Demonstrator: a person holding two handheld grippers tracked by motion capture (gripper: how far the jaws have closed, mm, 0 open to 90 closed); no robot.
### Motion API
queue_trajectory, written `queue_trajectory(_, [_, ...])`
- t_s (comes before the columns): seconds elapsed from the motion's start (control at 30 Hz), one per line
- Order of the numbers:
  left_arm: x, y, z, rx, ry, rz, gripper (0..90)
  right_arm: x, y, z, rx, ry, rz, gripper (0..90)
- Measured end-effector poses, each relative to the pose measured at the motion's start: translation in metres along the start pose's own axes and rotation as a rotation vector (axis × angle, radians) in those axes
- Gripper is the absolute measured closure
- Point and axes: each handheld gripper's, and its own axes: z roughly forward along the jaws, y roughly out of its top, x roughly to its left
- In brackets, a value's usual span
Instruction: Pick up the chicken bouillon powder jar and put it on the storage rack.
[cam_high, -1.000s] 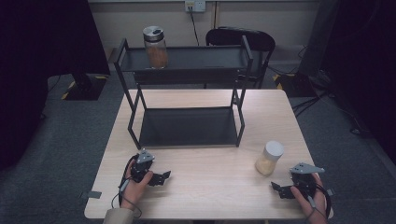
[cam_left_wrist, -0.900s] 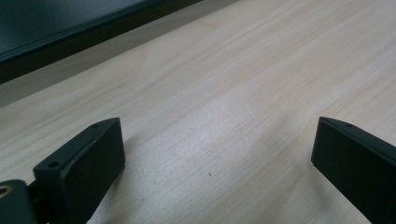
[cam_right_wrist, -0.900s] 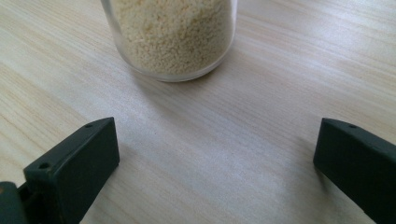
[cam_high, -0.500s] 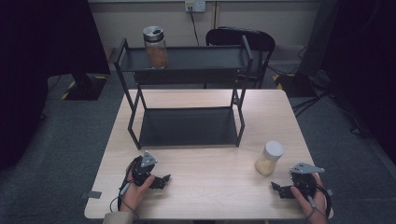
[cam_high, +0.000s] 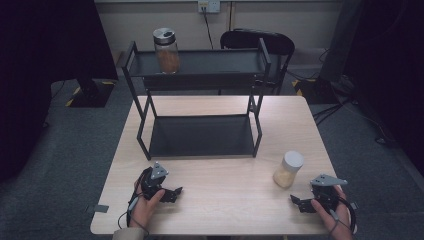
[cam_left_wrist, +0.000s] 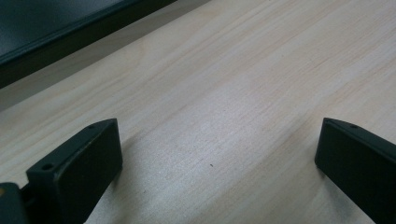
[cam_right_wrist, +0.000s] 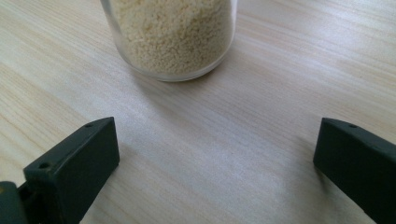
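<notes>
A glass jar of pale grains (cam_high: 288, 170) with a white lid stands on the wooden table (cam_high: 225, 185) at the front right. My right gripper (cam_high: 296, 202) rests just in front of it, open, and the jar's base (cam_right_wrist: 173, 32) sits a little beyond the jaws (cam_right_wrist: 217, 158), apart from them. My left gripper (cam_high: 175, 192) lies at the front left near the rack. It is open, its jaws have just been opening, and only bare wood lies between them (cam_left_wrist: 217, 158). A second jar (cam_high: 167, 50) with brown contents stands on the rack's top shelf.
A black two-tier metal rack (cam_high: 200, 82) stands at the back half of the table, and its lower shelf (cam_high: 200, 136) is bare. The rack's dark edge (cam_left_wrist: 60, 37) lies close ahead of the left gripper. A black chair (cam_high: 260, 42) stands behind the table.
The left gripper's jaws stand slightly wider than a second ago. Both hands and both jars have kept their places.
</notes>
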Motion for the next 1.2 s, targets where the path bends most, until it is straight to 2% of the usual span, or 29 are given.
queue_trajectory(0.37, [0.0, 0.0, 0.0, 0.0, 0.0, 0.0, 0.0, -0.001, 0.0, 0.0, -0.001, 0.004, 0.007, 0.0])
queue_trajectory(0.6, [0.0, 0.0, 0.0, 0.0, 0.0, 0.0, 0.0, -0.004, 0.008, -0.001, 0.006, 0.012, 0.025, 1.6])
queue_trajectory(0.93, [0.0, 0.0, 0.0, -0.001, 0.0, 0.0, 0.0, -0.002, 0.027, -0.005, -0.036, 0.033, -0.003, 1.5])
queue_trajectory(1.2, [0.0, 0.0, 0.0, -0.001, 0.001, 0.0, 0.0, -0.003, 0.041, -0.003, -0.099, 0.061, 0.0, 1.6])
